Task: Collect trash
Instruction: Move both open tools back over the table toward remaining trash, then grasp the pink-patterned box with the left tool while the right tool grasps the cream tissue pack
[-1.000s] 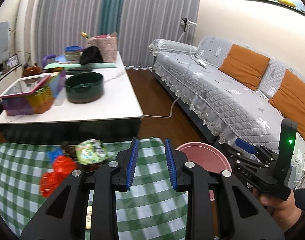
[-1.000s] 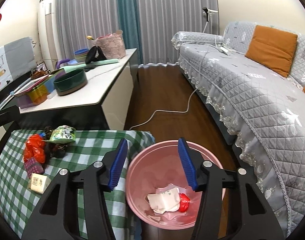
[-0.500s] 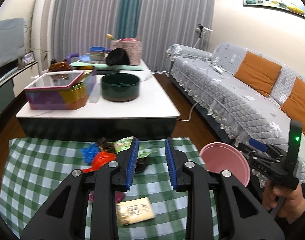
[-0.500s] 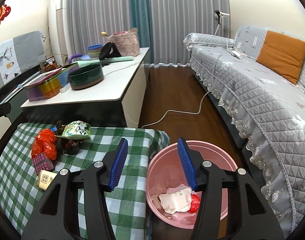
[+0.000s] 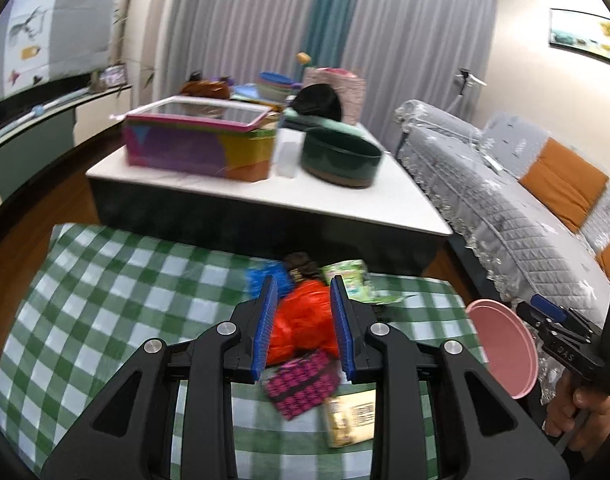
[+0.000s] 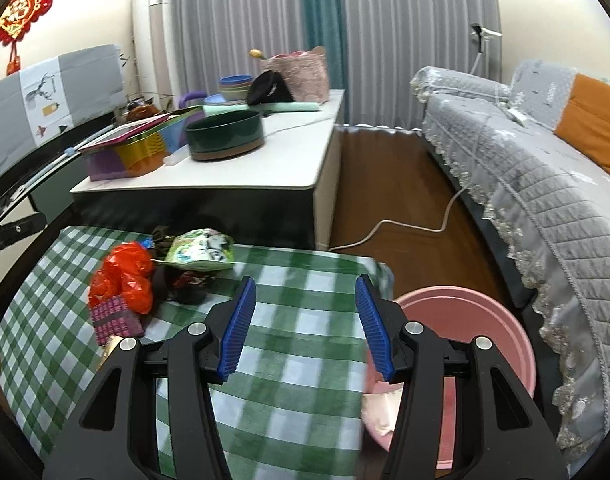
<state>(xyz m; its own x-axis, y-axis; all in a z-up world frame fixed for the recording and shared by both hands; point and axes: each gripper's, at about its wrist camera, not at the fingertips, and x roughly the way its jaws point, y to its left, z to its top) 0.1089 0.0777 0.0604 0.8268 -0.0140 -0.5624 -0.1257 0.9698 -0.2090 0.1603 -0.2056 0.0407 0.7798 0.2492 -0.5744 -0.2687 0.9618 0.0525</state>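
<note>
The left gripper [image 5: 302,320] hung with its blue-padded jaws partly apart on either side of a crumpled, glossy orange-red plastic bag [image 5: 305,326], gripping nothing. That bag lay in a heap of litter on the green-and-white checked tablecloth [image 5: 105,300], touching a pink-and-black patterned packet [image 5: 301,386] and near a green printed snack pouch [image 6: 199,255]. The right gripper [image 6: 305,328] was wide open and empty above the cloth's edge, beside the round pink plastic bin [image 6: 485,320].
</note>
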